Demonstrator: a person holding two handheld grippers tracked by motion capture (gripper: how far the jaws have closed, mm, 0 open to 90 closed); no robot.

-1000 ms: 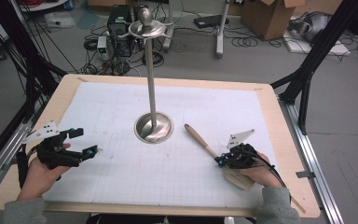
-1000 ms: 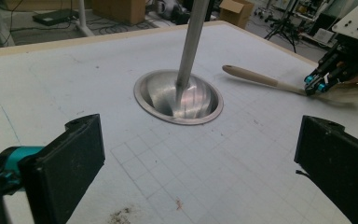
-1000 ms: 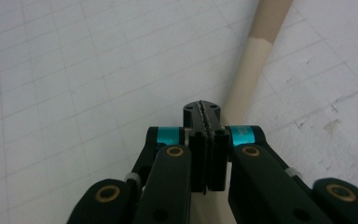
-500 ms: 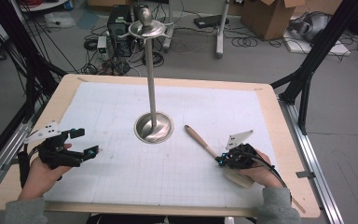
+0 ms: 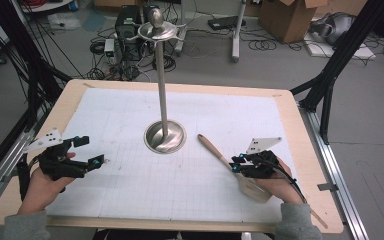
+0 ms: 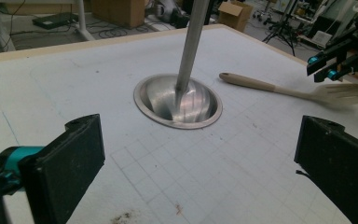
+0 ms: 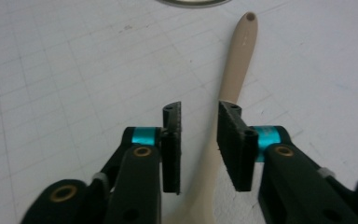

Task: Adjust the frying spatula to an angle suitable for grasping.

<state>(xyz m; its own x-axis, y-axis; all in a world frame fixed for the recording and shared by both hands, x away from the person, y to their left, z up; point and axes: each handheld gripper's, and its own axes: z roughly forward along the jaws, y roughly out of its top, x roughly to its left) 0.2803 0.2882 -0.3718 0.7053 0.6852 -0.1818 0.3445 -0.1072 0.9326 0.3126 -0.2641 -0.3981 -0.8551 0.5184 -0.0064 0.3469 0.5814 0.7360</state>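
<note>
A pale wooden spatula [image 5: 215,150] lies flat on the white grid mat, handle toward the metal stand [image 5: 165,136], blade under the right hand. My right gripper [image 7: 199,126] hovers just over the spatula's neck [image 7: 240,51]. Its jaws have just been opening; the handle runs below the gap, near the right pad, and neither pad presses on it. My left gripper [image 5: 91,151] rests at the mat's left side, wide open with nothing between its jaws [image 6: 200,149]. It faces the stand's dish base [image 6: 177,100] and the spatula [image 6: 279,88].
The stand's tall pole [image 5: 162,90] rises from the dish base at the mat's middle and ends in a small top dish with a knob. The wooden table edge [image 5: 310,150] frames the mat. Cables, boxes and black frame legs lie beyond the table.
My right gripper has lifted slightly above the spatula. The spatula, the stand and my left gripper have stayed where they were.
</note>
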